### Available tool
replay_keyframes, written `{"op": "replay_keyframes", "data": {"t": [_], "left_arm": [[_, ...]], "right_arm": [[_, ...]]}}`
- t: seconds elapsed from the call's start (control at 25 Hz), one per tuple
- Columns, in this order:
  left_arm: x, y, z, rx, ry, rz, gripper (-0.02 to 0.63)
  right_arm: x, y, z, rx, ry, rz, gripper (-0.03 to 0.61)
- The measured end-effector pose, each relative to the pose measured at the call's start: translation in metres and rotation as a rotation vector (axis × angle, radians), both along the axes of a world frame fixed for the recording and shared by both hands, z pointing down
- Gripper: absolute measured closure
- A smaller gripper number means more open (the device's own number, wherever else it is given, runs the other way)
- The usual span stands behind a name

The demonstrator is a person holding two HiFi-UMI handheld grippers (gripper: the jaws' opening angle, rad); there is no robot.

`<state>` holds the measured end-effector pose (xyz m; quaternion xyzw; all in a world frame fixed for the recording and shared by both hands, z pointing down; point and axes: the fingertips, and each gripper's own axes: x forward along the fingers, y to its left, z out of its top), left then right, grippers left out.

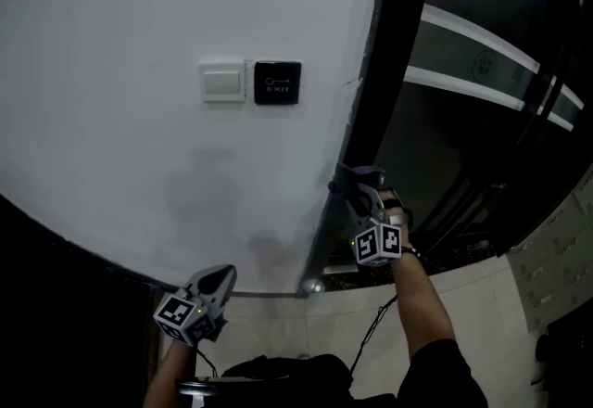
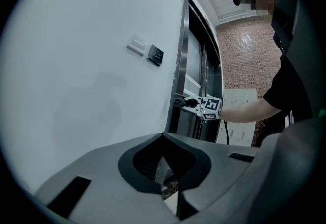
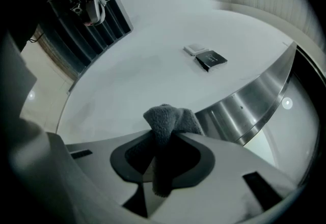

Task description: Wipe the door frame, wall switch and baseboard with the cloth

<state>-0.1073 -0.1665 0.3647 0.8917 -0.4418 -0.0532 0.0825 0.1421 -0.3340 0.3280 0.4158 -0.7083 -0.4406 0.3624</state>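
Right tool [image 1: 357, 188] clamps cloth [image 3: 170, 121] at door frame [image 1: 357, 119] edge, likely mid-wipe. Left tool [image 1: 218, 278] closed, empty. Wall switch [image 1: 222, 82] and baseboard apparently remain.

- A white wall [image 1: 139, 17] fills the left and middle of the head view.
- A white wall switch [image 1: 223, 82] sits on it, with a black exit plate [image 1: 277, 82] just beside it on the right.
- The dark door frame [image 1: 372, 91] runs down the wall's right edge. Beyond it is a dark door panel [image 1: 463, 137] crossed by two pale stripes.
- The right hand-held gripper [image 1: 349, 187] is at the frame's edge, with a grey cloth [image 1: 359, 174] bunched at its tip.
- The left hand-held gripper [image 1: 223, 276] is low, near the wall's bottom edge and well apart from the right one.
- Pale floor tiles [image 1: 468, 299] show below.
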Motion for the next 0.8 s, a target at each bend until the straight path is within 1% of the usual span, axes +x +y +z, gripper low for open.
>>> {"op": "replay_keyframes", "data": {"t": [0.24,0.52,0.8], "left_arm": [[-0.005,-0.004,0.005,-0.004,0.007,-0.023,0.612],[-0.005,-0.002,0.011,-0.031,0.000,-0.034,0.612],[-0.015,-0.002,0.015,-0.037,-0.008,-0.062,0.612]], "right_arm": [[-0.004,0.001,0.031,-0.057,-0.005,-0.014,0.495],[-0.001,0.004,0.060,-0.090,-0.006,-0.039,0.495],[-0.002,0.003,0.104,-0.201,0.012,-0.045,0.495]]}}
